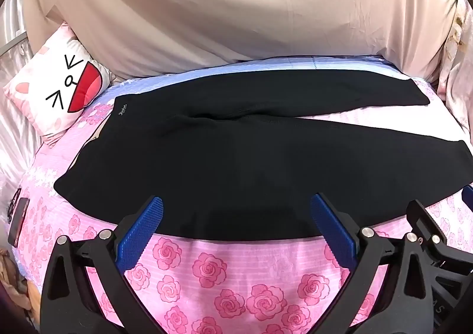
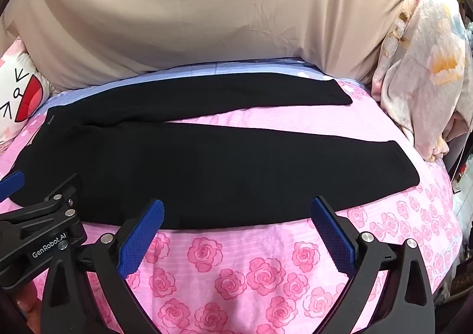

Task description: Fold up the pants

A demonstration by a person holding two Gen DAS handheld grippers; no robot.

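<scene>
Black gripper frames, blue ribbed pads [image 1: 139, 233], silver screws, "GenRobot.AI" lettering

My bed's rose-print pink sheet [image 1: 224, 272] meets a beige draped backdrop [image 1: 224, 9]; a cartoon-face pillow [image 1: 59, 91] lies at its left.

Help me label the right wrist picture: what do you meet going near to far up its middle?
Right gripper → pink rose sheet → near pant leg → strip of pink sheet → far pant leg → beige cloth.
</scene>
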